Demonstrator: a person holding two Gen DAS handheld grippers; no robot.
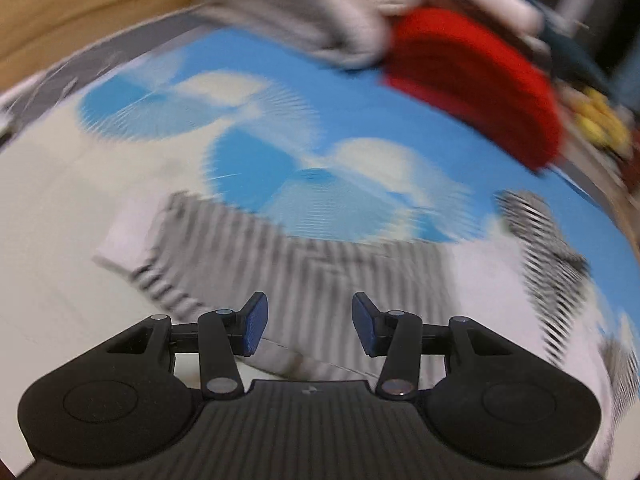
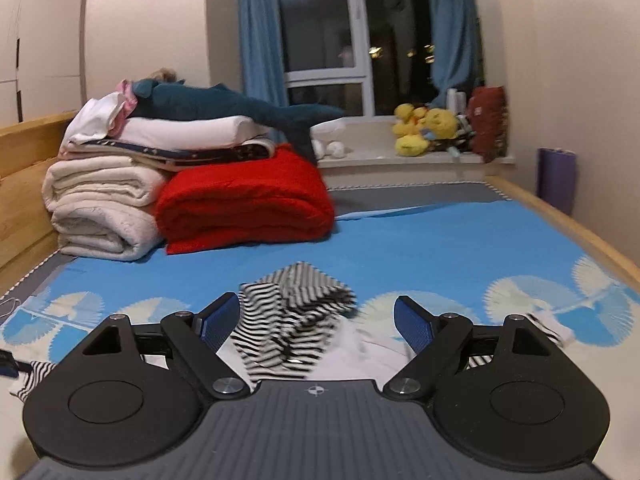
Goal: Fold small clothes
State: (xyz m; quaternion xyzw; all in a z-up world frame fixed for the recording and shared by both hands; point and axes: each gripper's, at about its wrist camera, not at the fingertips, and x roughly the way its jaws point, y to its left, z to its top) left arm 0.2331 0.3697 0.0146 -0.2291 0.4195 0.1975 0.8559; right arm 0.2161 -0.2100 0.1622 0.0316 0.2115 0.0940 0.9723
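A small black-and-white striped garment lies spread on the blue and white bed cover, blurred in the left wrist view. My left gripper is open and empty just above its near part. A sleeve of it lies to the right. In the right wrist view the striped garment is bunched and partly raised between the open jaws of my right gripper; the jaws do not touch it.
A folded red blanket and rolled cream blankets are stacked at the far left of the bed, with a plush shark on top. Yellow plush toys sit on the windowsill. A wooden bed rail runs along the right.
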